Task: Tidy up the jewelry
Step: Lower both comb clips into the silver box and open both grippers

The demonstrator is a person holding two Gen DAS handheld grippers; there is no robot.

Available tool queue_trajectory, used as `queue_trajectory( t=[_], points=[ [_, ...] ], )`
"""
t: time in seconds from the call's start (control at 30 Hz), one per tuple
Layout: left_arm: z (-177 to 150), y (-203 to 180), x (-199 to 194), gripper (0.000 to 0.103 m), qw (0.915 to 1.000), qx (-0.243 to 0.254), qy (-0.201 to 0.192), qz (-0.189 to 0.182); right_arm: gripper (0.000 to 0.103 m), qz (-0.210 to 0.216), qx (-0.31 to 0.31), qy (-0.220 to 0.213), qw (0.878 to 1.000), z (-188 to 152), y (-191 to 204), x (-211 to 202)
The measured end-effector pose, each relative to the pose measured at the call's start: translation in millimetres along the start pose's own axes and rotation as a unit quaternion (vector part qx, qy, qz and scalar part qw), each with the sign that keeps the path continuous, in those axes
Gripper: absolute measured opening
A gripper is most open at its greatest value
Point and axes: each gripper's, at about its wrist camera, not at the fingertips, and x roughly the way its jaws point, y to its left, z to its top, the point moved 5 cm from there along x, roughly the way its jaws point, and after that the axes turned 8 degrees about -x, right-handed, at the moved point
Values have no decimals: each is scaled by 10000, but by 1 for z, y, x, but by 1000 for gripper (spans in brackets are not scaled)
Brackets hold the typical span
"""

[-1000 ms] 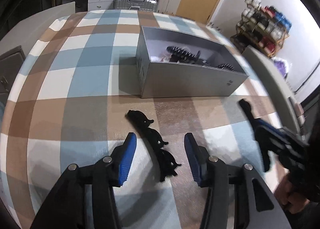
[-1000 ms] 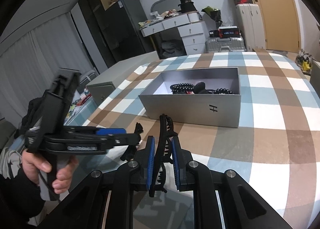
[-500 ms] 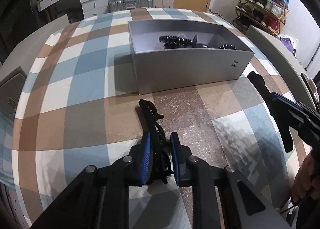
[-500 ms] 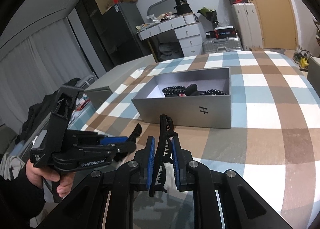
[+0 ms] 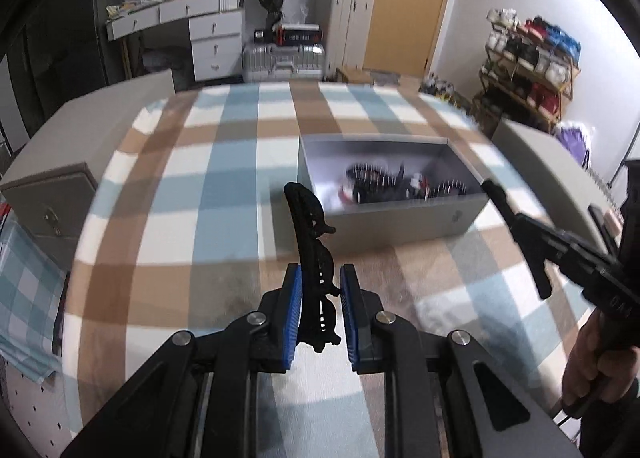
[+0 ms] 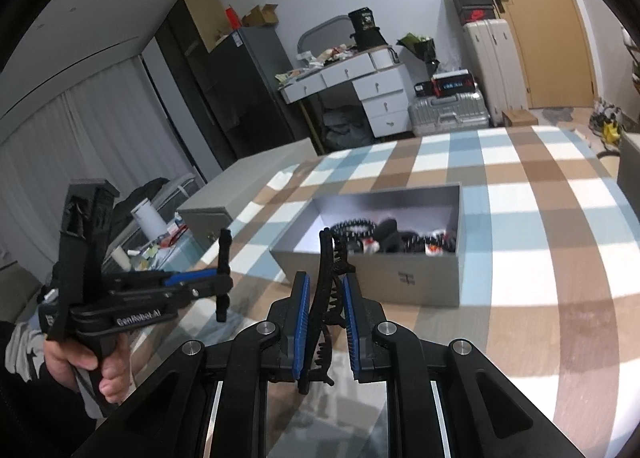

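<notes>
My left gripper (image 5: 319, 286) is shut on a long black hair clip (image 5: 310, 234) and holds it up off the checked tablecloth, in front of the grey box (image 5: 400, 225). My right gripper (image 6: 325, 292) is shut on a second black hair clip (image 6: 329, 270), also lifted, near the grey box (image 6: 400, 278). The box holds black bead bracelets (image 6: 354, 226) and other dark pieces. Each gripper shows in the other's view: the right one (image 5: 532, 234) at the right edge, the left one (image 6: 222, 276) at the left with its clip.
The table (image 5: 224, 185) has a blue, brown and white checked cloth. A grey cabinet (image 5: 48, 201) stands by its left side. Behind are a white desk (image 5: 188, 21), a silver suitcase (image 5: 284, 61) and a shoe rack (image 5: 528, 61).
My left gripper closed on the clip that lay on the cloth and has lifted it toward the box. My right gripper kept its clip and drifted slightly closer to the box.
</notes>
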Motion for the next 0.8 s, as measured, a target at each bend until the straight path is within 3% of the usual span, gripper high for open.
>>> queue_trajectory(
  t=[0.37,0.8],
  points=[
    [53,-30,17,14,9976,213,-477,-455,16,-95,-297,-202,9993,41,-10,17],
    [67,-49,57,14,9969,53,-167,-763,16,-234,-41,-62,9997,52,-51,58]
  ],
)
